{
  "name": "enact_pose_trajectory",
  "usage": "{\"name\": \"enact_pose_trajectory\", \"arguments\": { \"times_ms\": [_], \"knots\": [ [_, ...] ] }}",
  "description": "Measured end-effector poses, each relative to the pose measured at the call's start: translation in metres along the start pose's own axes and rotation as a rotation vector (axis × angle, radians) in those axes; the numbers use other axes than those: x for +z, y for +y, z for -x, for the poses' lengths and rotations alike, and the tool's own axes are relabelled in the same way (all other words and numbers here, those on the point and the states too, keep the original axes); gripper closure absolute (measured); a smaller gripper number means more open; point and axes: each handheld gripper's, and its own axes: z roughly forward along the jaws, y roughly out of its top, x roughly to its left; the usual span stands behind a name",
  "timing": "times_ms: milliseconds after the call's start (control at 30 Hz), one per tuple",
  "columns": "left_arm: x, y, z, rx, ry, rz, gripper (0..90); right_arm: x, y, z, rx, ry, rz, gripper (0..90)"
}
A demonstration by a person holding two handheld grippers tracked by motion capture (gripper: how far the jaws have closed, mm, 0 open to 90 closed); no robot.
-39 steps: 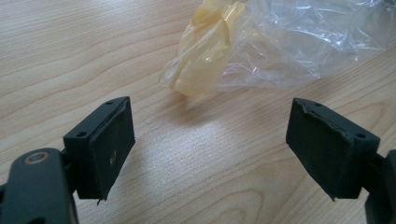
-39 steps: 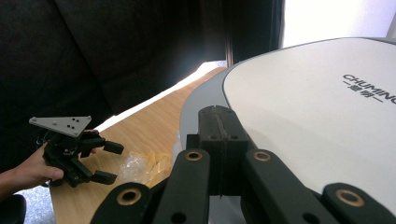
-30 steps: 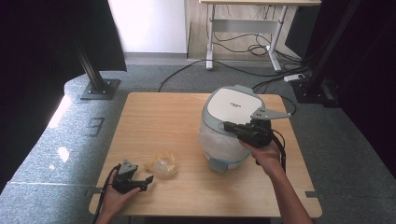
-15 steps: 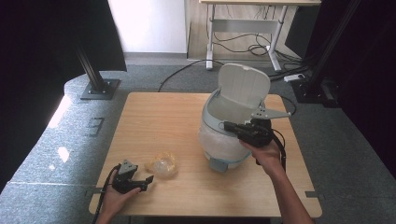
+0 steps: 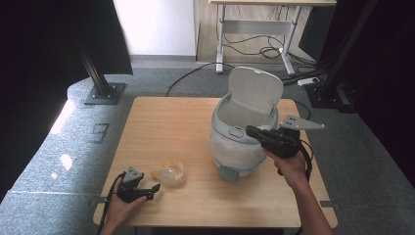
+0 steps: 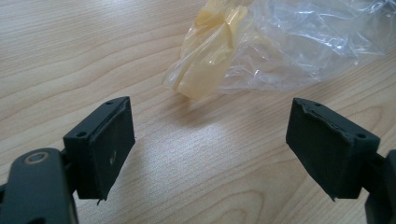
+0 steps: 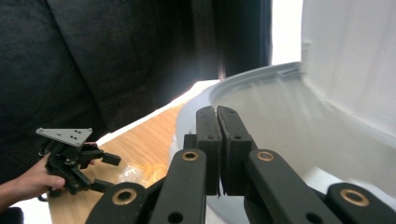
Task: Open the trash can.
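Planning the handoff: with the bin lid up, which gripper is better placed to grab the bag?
Left. The left gripper rests beside the bag with fingers open toward it. The right gripper is shut, at the bin rim.

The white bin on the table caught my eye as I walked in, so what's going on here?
A person works at a wooden table with a gripper in each hand. The white bin stands with its lid flipped up. The right gripper, jaws shut and empty, sits at the bin's front rim. The left gripper rests low on the table, jaws open, facing a crumpled clear and yellowish plastic bag without touching it.
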Motion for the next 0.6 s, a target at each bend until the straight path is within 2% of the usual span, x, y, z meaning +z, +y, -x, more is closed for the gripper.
{"name": "enact_pose_trajectory", "arguments": {
  "times_ms": [200,300,467,600],
  "knots": [
    [0.0,0.001,0.001,-0.001,-0.004,0.0,15.0,-0.029,-0.015,0.007,-0.004,-0.047,0.008,82.3],
    [0.001,0.001,0.001,0.002,-0.004,-0.001,15.1,-0.042,-0.029,0.012,0.005,-0.07,0.017,74.3],
    [0.003,0.001,0.001,0.007,-0.003,-0.003,15.3,-0.057,-0.061,0.021,0.021,-0.101,0.019,55.7],
    [0.003,0.001,0.002,0.005,-0.004,0.001,15.3,-0.063,-0.089,0.028,0.046,-0.143,0.011,47.9]
  ]
}}
